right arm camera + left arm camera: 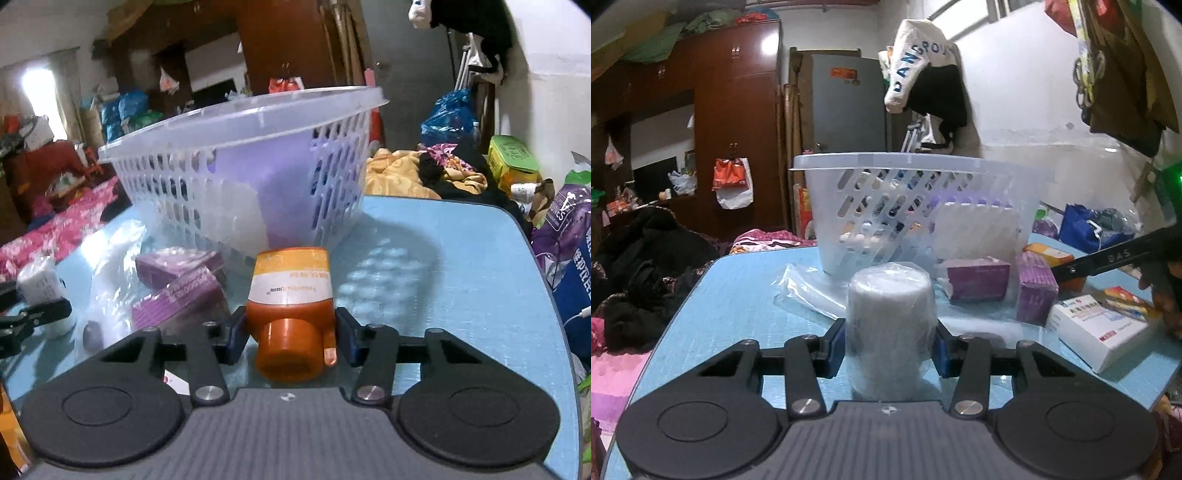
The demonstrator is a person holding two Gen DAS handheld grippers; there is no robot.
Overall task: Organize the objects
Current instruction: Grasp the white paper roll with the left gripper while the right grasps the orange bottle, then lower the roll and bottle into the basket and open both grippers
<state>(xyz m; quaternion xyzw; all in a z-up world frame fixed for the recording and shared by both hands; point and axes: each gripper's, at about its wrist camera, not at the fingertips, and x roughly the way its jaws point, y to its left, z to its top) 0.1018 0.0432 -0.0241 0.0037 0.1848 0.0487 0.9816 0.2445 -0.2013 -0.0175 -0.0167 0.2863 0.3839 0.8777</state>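
Note:
On the blue table [738,314] stands a white roll wrapped in clear plastic [890,306], upright. My left gripper [888,349] is shut on it, with both blue pads against its sides. In the right wrist view an orange bottle with a white and yellow label [290,284] lies on its side, cap toward the camera. My right gripper [291,338] is shut on it at the shoulder. A translucent white slotted basket [923,162] stands just behind both, also seen as the basket [240,110], with several items inside.
Two purple boxes [977,277] [1034,291] and a clear plastic bag [809,288] lie in front of the basket. A white medicine box [1100,332] and an orange box [1049,254] lie at the right. Clothes and bags crowd the table's edges.

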